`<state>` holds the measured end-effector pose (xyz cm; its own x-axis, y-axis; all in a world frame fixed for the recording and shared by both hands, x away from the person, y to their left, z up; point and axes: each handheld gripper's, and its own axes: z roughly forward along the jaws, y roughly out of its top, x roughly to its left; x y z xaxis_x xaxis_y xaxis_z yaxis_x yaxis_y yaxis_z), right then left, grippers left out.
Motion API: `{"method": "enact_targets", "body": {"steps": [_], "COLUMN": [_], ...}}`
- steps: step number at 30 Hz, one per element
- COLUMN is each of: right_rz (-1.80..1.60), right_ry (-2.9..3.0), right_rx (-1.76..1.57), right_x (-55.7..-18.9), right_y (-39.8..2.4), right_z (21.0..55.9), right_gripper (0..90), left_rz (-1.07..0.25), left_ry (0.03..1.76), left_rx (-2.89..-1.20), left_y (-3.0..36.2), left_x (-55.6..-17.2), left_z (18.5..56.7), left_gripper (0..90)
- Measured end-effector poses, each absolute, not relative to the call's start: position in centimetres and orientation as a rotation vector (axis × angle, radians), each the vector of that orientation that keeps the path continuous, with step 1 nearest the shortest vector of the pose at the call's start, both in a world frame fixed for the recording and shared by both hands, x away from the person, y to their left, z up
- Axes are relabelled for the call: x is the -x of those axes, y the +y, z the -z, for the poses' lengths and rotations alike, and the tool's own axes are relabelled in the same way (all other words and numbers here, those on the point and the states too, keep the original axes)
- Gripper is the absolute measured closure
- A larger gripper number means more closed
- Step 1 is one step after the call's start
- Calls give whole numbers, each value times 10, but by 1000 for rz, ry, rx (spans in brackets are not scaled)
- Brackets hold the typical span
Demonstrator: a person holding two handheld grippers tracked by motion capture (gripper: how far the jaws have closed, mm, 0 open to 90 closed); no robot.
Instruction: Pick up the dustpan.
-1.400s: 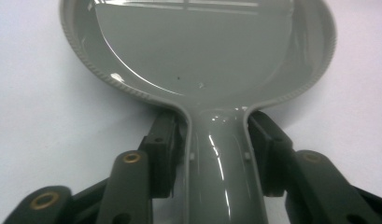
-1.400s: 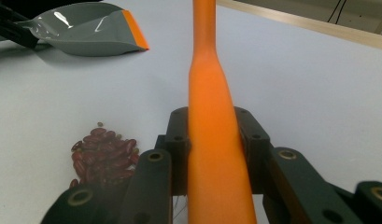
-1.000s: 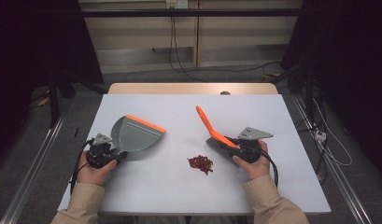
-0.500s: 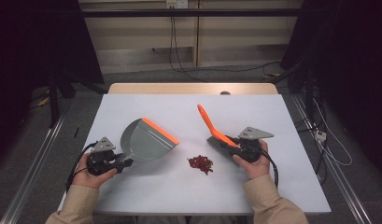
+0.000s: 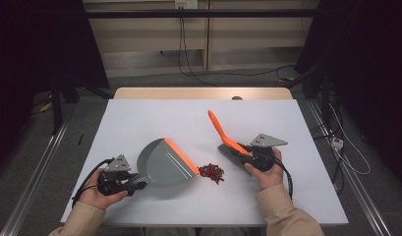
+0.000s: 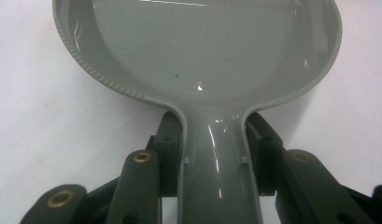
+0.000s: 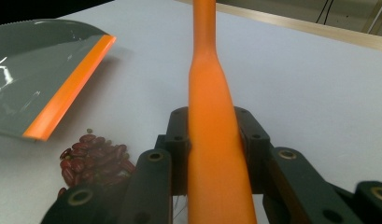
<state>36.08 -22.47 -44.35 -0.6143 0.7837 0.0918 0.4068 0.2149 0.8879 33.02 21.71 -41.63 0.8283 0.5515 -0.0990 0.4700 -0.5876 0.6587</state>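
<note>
- The left tool (image 5: 132, 183) is clamping the grey handle of the dustpan (image 5: 164, 164), its two black jaws pressing on either side of the handle, as the left gripper view (image 6: 212, 154) is showing.
- The dustpan is reaching out ahead of the left tool across the white tabletop (image 5: 139, 123), its orange lip (image 5: 181, 156) facing the beans.
- The pile of red beans (image 5: 211, 171) is lying just beyond that lip, between the two tools and nearly touching the lip.
- The right tool (image 5: 245, 152) is gripping the orange handle of the brush (image 5: 220, 129), jaws closed on it; the handle is slanting up and away ahead of the tool, and the beans are sitting low to its left in the right gripper view (image 7: 93, 156).
</note>
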Motion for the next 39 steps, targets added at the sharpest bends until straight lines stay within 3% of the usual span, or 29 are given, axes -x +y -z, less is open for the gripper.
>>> {"method": "enact_targets", "body": {"steps": [39], "right_rz": [-1349], "right_ry": [2119], "right_rx": [-1095], "right_x": [-358], "right_y": [-216], "right_z": [445], "right_gripper": [712], "left_rz": [3], "left_ry": [580], "left_rx": [-2383], "left_y": [198], "left_x": [-316], "left_z": [424], "left_gripper": [630]}}
